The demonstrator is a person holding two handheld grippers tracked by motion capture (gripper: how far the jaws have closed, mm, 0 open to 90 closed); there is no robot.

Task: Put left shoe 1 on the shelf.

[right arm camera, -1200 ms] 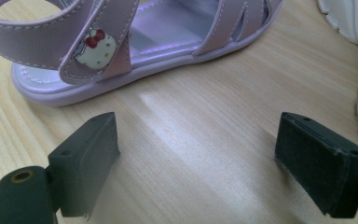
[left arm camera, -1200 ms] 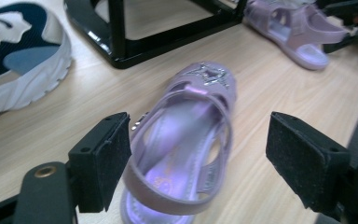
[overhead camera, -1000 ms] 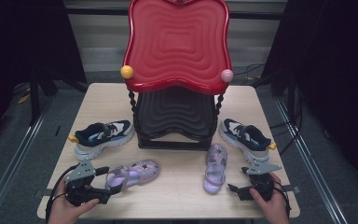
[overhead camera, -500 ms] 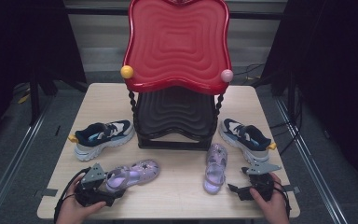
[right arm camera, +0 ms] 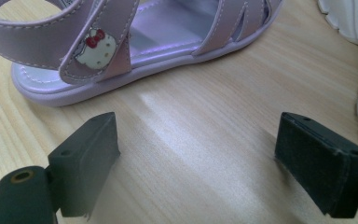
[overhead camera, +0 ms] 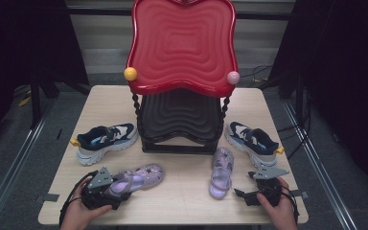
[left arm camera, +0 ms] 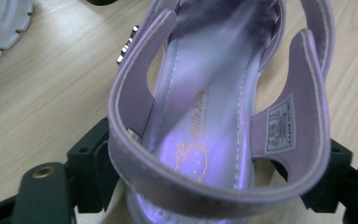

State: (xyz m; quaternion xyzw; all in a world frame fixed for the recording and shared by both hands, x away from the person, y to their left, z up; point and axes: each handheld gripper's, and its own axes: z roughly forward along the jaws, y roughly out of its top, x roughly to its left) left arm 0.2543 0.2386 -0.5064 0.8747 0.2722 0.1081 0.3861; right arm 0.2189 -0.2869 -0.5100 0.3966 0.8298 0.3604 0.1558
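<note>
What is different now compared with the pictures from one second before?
The left hand-held gripper moved forward around the heel of the left purple sandal; its jaws have just been closing, with the heel between them. The right hand-held gripper, right purple sandal and both sneakers stayed put.

In the left gripper view, the purple sandal (left arm camera: pixel 219 121) is cut off at 12 o'clock, its toe blurred; its heel strap hides both jaw tips. In the right gripper view, another sandal (right arm camera: pixel 121 51) is cropped at 12 o'clock.
</note>
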